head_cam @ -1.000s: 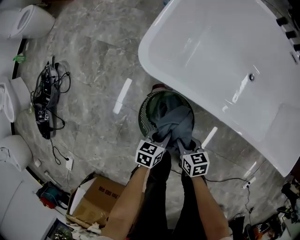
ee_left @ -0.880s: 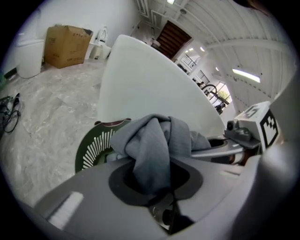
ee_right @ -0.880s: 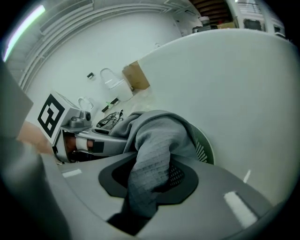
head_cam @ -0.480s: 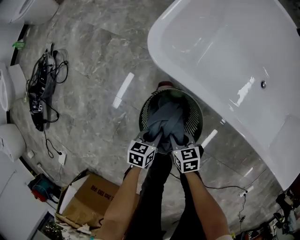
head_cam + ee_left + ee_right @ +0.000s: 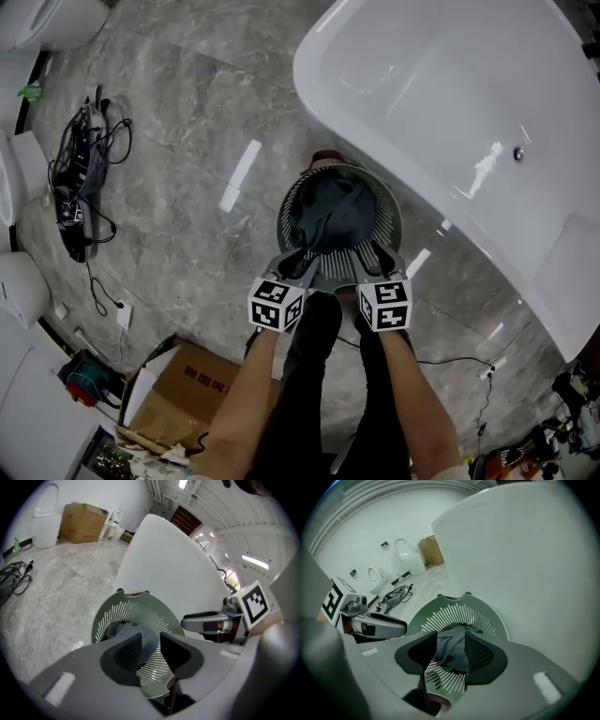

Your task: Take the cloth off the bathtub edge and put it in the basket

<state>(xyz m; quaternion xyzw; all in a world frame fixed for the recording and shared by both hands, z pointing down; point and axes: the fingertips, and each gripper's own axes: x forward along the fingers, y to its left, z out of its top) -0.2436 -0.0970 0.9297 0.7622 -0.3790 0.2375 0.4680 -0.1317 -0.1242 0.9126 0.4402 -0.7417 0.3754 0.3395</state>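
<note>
Cloth [image 5: 330, 217] lies in the basket [image 5: 387, 225]; left tool [image 5: 295, 256] open and empty, right tool [image 5: 379, 253] just opened, likewise empty.

L tongs [image 5: 296, 259], R tongs [image 5: 379, 255] abreast, angled down; jaws apart, R's just opening, nothing pinched.

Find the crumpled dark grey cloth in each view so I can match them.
Head view: crumpled dark grey cloth at centre, inside the round green slatted plastic basket.
Left gripper view: cloth lower centre-left.
Right gripper view: cloth lower centre.
Shared landmark: the basket.
</note>
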